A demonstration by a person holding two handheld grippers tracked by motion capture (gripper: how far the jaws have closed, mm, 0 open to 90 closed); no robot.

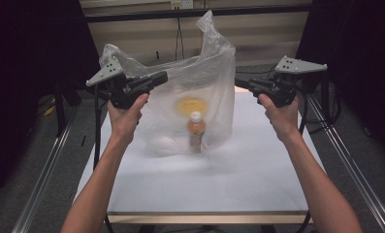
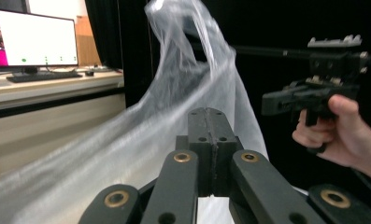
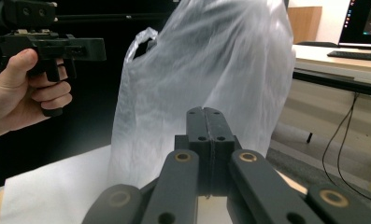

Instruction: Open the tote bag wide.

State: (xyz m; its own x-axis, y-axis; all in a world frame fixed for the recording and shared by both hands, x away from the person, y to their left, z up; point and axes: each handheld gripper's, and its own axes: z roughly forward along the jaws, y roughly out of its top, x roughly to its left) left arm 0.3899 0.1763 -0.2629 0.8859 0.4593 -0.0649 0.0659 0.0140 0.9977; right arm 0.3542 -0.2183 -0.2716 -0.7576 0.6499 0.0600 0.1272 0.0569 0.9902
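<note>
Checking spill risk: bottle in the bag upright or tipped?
Upright. The bottle stands inside the clear bag, white cap on top.

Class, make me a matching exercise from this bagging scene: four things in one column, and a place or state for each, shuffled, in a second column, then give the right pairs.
Things
1. plastic bag
2. bottle
3. left gripper
4. table

Place or state
A. white-topped, bearing the bag
B. jaws shut, raised at the bag's left edge
C. clear, standing tall between both grippers
D. upright inside the bag, white cap, orange contents

Pairs: 1-C, 2-D, 3-B, 4-A
</note>
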